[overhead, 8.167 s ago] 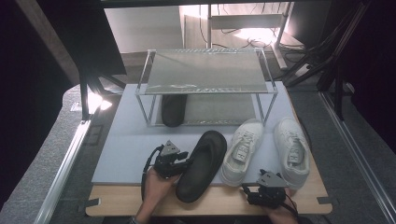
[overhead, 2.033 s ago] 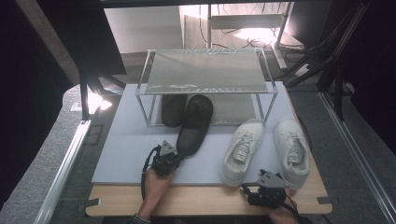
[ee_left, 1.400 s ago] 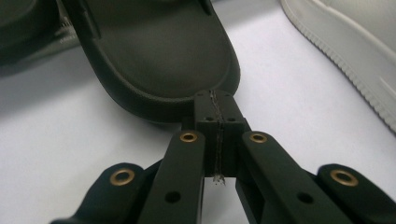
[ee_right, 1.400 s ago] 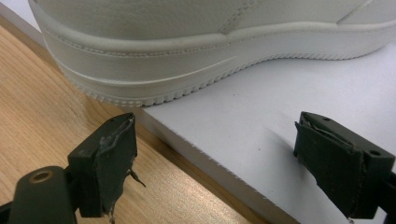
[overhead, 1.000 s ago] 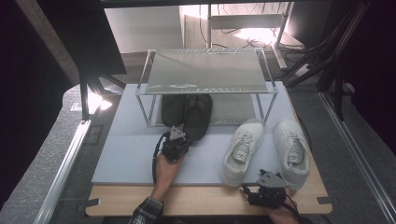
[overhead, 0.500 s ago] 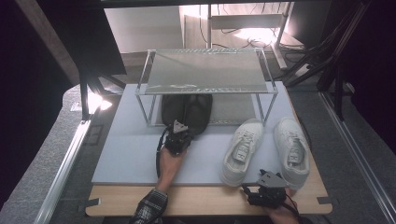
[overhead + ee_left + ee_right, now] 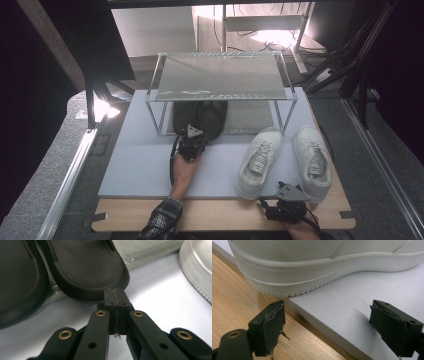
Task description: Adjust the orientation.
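Two black slippers lie side by side under the metal rack: one on the left, one on the right. My left gripper is shut with nothing in it, and its closed tips press against the right slipper's heel. Two white sneakers stand on the grey mat, one nearer the middle and one further right. My right gripper rests open at the mat's front edge, just short of a sneaker's sole.
The grey mat covers most of the wooden table. The rack's legs stand on either side of the slippers. A sneaker's edge lies to the right of my left gripper. Dark frames and cables surround the table.
My left gripper has moved forward toward the rack with the right black slipper ahead of its tips, and the slipper now lies further under the shelf. The right gripper has kept still.
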Available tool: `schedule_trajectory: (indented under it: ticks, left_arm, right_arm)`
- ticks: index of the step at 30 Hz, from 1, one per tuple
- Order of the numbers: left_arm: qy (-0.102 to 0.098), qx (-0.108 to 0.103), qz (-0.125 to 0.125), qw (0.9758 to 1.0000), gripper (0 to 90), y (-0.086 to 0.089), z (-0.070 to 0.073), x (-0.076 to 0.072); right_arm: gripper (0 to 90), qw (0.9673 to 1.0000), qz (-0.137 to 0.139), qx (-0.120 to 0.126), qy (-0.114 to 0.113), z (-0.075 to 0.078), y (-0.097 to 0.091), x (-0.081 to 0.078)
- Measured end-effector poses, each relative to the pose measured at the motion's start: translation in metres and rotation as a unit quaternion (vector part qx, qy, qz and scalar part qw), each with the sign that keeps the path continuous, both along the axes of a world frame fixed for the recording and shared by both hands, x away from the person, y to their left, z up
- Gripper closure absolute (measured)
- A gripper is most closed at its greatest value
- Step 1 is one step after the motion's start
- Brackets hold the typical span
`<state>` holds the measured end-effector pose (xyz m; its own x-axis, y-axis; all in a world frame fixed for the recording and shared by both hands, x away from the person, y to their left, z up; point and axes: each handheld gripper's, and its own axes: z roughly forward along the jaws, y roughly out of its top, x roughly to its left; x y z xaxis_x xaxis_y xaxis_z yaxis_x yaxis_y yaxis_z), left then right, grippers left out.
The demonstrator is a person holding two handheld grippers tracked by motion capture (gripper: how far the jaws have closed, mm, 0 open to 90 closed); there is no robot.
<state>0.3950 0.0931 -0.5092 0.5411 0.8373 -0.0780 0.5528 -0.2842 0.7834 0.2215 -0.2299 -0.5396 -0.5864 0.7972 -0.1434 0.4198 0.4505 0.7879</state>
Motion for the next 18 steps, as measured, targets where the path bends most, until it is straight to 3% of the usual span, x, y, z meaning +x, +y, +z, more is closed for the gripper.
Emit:
schedule_trajectory:
  ticks: [18]
  left_arm:
    - [-0.002,0.009,0.017,0.9998,89.1,-0.007,-0.002,0.017]
  right_arm:
    - [13.6,1.0000,0.002,0.003,0.001,0.000,-0.001,0.000]
